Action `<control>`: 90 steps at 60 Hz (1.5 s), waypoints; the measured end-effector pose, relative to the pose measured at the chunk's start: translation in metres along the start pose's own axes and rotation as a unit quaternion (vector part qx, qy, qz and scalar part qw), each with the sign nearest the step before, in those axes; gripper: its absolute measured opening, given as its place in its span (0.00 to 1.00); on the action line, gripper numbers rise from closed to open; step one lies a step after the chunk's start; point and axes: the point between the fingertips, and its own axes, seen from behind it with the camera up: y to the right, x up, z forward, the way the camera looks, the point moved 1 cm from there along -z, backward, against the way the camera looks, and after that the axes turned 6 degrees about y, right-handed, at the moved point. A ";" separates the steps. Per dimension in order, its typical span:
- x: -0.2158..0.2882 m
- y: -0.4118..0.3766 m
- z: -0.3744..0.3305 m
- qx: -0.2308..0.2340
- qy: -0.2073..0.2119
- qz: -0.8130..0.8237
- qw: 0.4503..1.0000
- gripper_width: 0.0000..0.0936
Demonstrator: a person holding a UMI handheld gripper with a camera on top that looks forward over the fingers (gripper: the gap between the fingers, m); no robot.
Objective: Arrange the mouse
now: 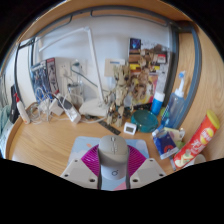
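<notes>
A grey computer mouse [112,152] sits between my gripper's two fingers, its nose pointing forward over the wooden table [50,145]. Both magenta pads [92,158] press against its sides, so my gripper [112,160] is shut on it. The mouse appears held above the table. Its underside is hidden.
A cluttered back edge holds cables, white boxes and small items [60,100]. A red and yellow tube can [197,140] lies at the right, next to a blue packet [165,140] and a teal mat [140,120]. A white cube [130,127] sits just ahead.
</notes>
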 end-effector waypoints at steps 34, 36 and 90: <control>-0.065 -0.005 0.034 -0.016 -0.049 0.025 0.998 0.70; -0.066 -0.003 0.032 -0.021 -0.054 0.025 0.998 0.81; 0.109 -0.082 -0.234 -0.073 0.079 0.018 0.994 0.91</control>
